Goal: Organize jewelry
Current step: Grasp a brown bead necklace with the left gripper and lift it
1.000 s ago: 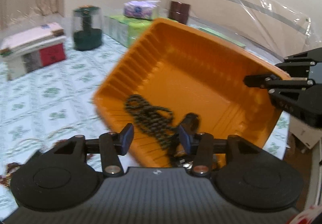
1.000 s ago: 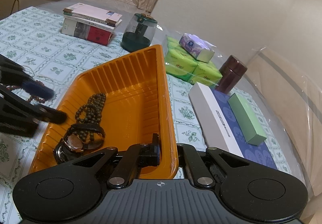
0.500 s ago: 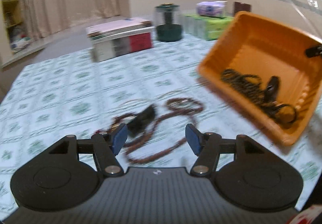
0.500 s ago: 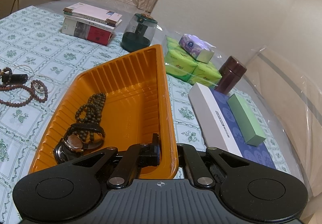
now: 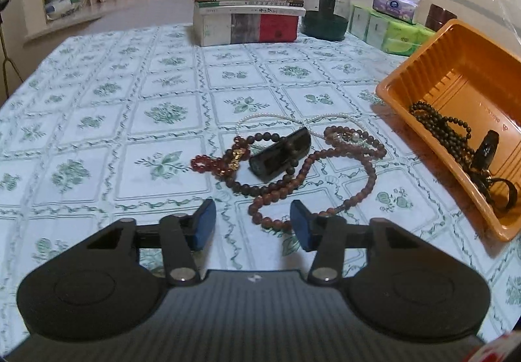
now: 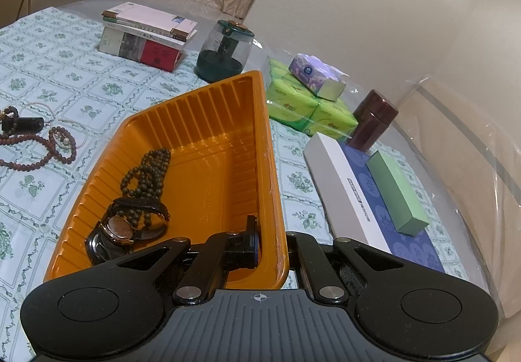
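My right gripper (image 6: 272, 251) is shut on the near rim of the orange tray (image 6: 224, 121) and holds it tilted. A dark bead string (image 6: 146, 173) and a wristwatch (image 6: 120, 228) lie in the tray. My left gripper (image 5: 252, 223) is open and empty, low over the cloth just short of a tangle of jewelry: a brown bead necklace (image 5: 368, 179), a red bead bracelet (image 5: 208, 163), a pearl strand (image 5: 276, 116) and a black cylinder (image 5: 280, 153). The tray (image 5: 407, 75) shows at the right of the left wrist view.
A stack of books (image 5: 247, 15), a green-based glass jar (image 5: 325, 12), green tissue packs (image 6: 302, 104), a brown canister (image 6: 373, 121) and a long blue-white box (image 6: 368, 199) with a green box (image 6: 397, 192) stand along the table's far and right sides.
My left gripper has left the tray and swung left to the loose jewelry on the cloth, still open. The right gripper and tray have not moved.
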### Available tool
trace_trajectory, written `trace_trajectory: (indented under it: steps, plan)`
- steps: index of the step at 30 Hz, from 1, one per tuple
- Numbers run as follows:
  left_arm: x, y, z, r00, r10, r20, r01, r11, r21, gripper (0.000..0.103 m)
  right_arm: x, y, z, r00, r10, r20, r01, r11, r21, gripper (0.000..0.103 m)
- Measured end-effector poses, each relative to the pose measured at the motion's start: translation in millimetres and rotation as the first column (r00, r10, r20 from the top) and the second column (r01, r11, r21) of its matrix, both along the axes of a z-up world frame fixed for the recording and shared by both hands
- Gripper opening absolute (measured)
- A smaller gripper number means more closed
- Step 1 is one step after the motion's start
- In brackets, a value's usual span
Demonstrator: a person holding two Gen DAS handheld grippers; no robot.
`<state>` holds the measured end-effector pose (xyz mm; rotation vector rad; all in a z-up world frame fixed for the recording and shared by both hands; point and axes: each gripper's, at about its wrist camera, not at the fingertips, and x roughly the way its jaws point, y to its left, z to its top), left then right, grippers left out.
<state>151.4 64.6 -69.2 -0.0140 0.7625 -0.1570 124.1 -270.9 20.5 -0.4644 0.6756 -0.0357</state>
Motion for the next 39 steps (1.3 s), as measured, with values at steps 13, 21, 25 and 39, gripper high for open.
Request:
trace_trajectory:
  steps: [13,21,25,39]
  plan:
    - [13.7,-19.1,-11.0,0.997,-0.070,-0.023,0.072,0.990,0.118,0.010,1.0,-2.6,-1.3,1.000,-0.007,-0.001,0.007,1.000,0.000,0.004]
    - [-6.0,-26.5,3.4,0.995,-0.102,-0.017,0.104,0.985,0.138,0.006,1.3,-3.8,-1.5,1.000,-0.005,0.000,0.005,1.000,-0.001,0.004]
    - [-14.2,-29.4,22.2,0.993,-0.117,0.016,0.115,0.988,0.100,0.006,1.5,-4.0,-1.6,1.000,-0.006,0.000,0.006,1.000,-0.001,0.004]
    - [-16.3,-42.4,107.2,0.968,-0.184,0.171,0.188,0.982,-0.006,0.006,1.6,-1.9,-0.7,1.000,-0.003,0.001,0.003,1.000,-0.001,0.004]
